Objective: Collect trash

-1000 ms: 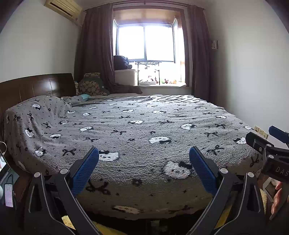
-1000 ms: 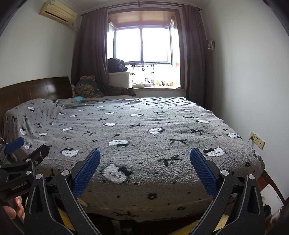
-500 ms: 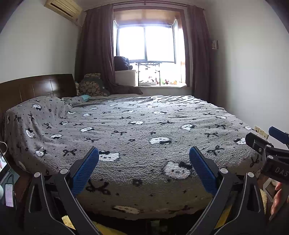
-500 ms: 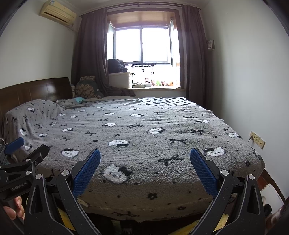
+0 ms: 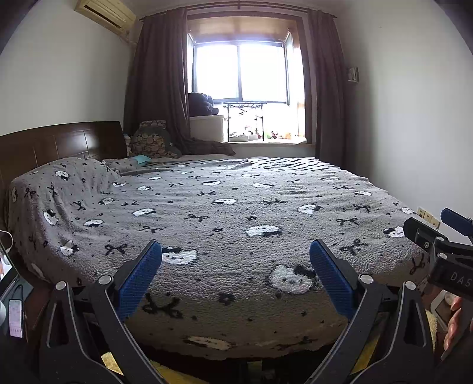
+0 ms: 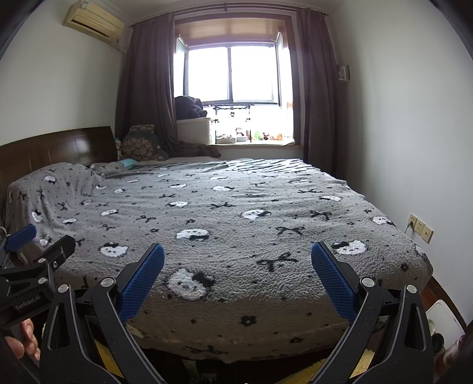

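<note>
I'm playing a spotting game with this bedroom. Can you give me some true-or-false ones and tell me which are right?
1. Both grippers are open and hold nothing. True: the left gripper and the right gripper each have their jaws wide apart over the bed.
2. The blanket is plain red. False: it is grey with white cat faces and black bows.
3. The curtains are pulled shut over the window. False: they hang at the sides, and the window is bright and uncovered.
4. An air conditioner sits high on the left wall. True.
5. A pile of trash lies in the middle of the bed. False: no trash shows on the blanket.
</note>
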{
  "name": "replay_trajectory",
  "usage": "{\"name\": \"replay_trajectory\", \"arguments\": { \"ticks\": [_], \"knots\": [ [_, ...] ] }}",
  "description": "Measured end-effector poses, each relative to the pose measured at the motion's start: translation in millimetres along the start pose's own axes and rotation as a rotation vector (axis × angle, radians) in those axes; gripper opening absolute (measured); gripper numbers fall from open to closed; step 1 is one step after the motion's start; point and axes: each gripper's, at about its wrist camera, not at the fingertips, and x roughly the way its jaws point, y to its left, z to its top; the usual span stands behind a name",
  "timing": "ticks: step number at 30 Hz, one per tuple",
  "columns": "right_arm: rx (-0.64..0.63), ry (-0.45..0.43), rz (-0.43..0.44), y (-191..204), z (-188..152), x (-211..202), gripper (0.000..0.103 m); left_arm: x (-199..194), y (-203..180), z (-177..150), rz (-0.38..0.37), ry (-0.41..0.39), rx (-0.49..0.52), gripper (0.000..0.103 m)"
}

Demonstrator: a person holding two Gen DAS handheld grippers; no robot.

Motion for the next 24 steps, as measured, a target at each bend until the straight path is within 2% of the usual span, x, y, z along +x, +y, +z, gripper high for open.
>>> {"name": "replay_trajectory", "arguments": {
  "ticks": [8,14,24],
  "knots": [
    [-0.003,0.004,-0.002,-0.7,-0.7,0.6,0.100,-0.4,2.2,0.3,0.004,-0.003,-0.011,0.095],
    [-0.001,0.001,-0.002,-2.2,-0.2,0.4,0.100,-1.8,-0.8,-0.4,-0.025,-0.011,-0.010,0.095],
    [-0.004,0.008,0.000,-2.0,0.2,0.2,0.100,-1.0,0.5,-1.8,-0.010,-0.007,-0.010,0.095]
  ]
}}
